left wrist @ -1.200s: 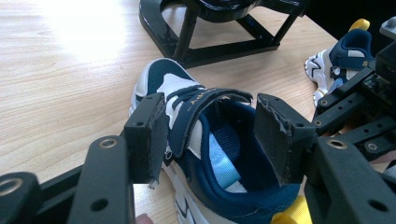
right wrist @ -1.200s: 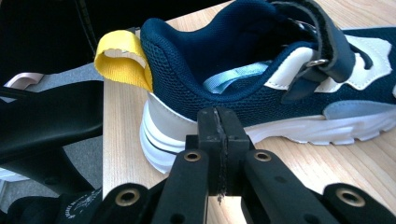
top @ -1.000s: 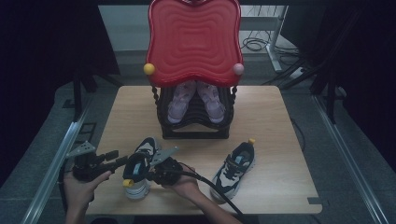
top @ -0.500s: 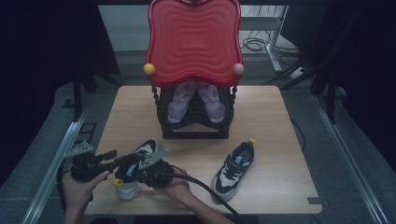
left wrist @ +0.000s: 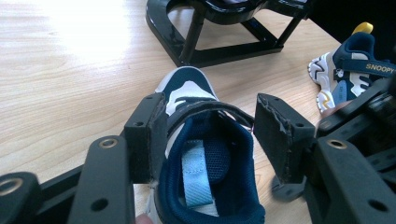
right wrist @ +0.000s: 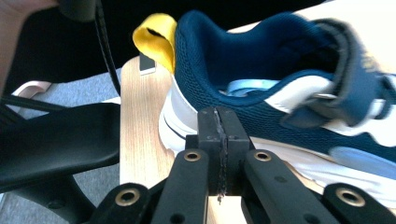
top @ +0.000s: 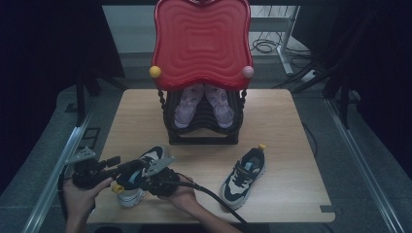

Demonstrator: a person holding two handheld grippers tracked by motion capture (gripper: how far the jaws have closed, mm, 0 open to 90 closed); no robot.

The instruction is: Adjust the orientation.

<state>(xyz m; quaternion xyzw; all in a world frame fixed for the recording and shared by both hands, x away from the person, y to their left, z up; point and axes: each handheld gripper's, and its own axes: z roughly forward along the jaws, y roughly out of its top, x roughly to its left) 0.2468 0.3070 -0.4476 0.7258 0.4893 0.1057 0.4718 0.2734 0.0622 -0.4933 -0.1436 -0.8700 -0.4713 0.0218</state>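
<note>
A person sits at the wooden table (top: 145,116) with a gripper in each hand. Near the front left edge of the table stands a small blue and white shoe (top: 141,177) with a yellow loop (right wrist: 156,39) at its heel.

The left gripper (left wrist: 208,135) comes at the shoe from the heel side. Its two black jaws stand apart, one on each side of the shoe's opening. The left jaw seems to touch the side of the shoe. The right jaw has a little gap next to it. Looking along these jaws, I see the dark blue inside and a light blue sole pad.

The right gripper (right wrist: 219,135) sits just beside the shoe, with its tips right at the white side of it. Its jaws are pressed tight together, with nothing between them. I cannot tell if the tips touch the shoe.

The other shoe (top: 243,174) of the pair lies well apart, toward the right side of the table.

At the back stands a black shoe rack (top: 201,131) with a big red wavy top (top: 201,43). A pair of pink shoes (top: 204,104) sits in it.
</note>
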